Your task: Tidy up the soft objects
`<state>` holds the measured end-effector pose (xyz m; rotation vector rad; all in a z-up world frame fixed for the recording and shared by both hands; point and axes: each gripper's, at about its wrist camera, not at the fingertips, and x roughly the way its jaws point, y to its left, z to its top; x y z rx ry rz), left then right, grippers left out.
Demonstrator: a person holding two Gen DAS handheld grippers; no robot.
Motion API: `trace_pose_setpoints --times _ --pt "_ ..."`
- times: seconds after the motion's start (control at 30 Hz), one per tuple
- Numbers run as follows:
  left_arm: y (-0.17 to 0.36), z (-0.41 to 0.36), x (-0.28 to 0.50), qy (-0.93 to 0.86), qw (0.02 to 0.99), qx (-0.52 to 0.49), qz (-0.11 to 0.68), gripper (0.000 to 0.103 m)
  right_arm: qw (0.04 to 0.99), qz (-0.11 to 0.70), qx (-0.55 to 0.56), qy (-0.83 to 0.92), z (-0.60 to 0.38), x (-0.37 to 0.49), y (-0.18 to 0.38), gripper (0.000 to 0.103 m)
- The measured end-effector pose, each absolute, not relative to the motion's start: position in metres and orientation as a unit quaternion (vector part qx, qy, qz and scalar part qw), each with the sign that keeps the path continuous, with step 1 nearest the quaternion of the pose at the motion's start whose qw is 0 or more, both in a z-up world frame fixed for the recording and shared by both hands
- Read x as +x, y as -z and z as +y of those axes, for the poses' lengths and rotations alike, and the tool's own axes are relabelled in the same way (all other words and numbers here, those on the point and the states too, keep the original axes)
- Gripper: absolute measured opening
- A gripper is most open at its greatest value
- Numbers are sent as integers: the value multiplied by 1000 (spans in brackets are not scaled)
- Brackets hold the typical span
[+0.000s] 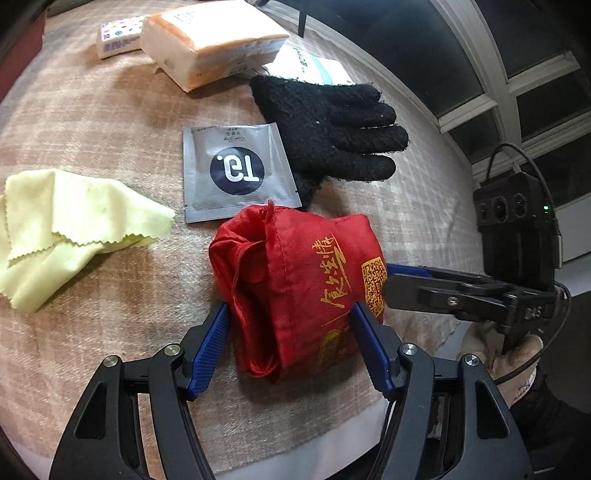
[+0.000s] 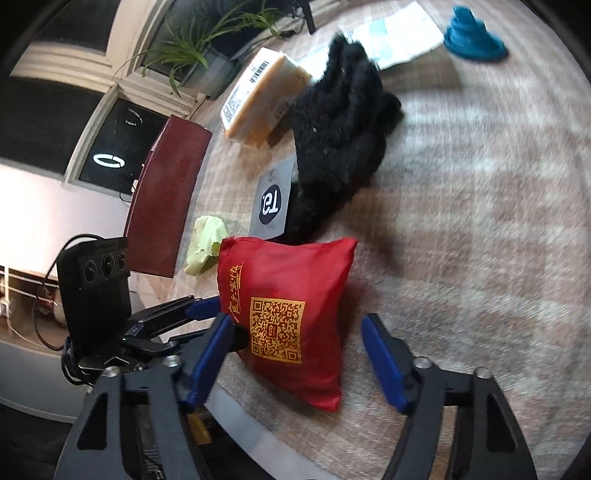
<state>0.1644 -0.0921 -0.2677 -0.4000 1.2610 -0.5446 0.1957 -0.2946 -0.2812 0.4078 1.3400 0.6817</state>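
Observation:
A red fabric pouch (image 1: 295, 291) with gold print and a QR code lies near the table's front edge; it also shows in the right wrist view (image 2: 284, 314). My left gripper (image 1: 291, 347) has its blue pads on both sides of the pouch, pressing it. My right gripper (image 2: 299, 358) is open, its jaws wide around the pouch's QR end, not squeezing it; it shows from the side in the left wrist view (image 1: 406, 284). A black knit glove (image 1: 332, 125), a grey sachet (image 1: 236, 170) and a yellow-green cloth (image 1: 70, 225) lie beyond.
A wrapped tissue pack (image 1: 210, 40), a small printed pack (image 1: 118, 35) and a white packet (image 1: 314, 62) lie at the back. A blue object (image 2: 472, 35) sits far right. A dark red chair back (image 2: 166, 199) stands by the table (image 2: 480, 221). The table's front edge is close.

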Motion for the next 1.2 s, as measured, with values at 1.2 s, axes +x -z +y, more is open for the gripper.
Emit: trace_pose_setpoints --times 1.2 --pt "132 112 134 180 872 -210 404 45 728 530 129 -415 -93 220 157 41"
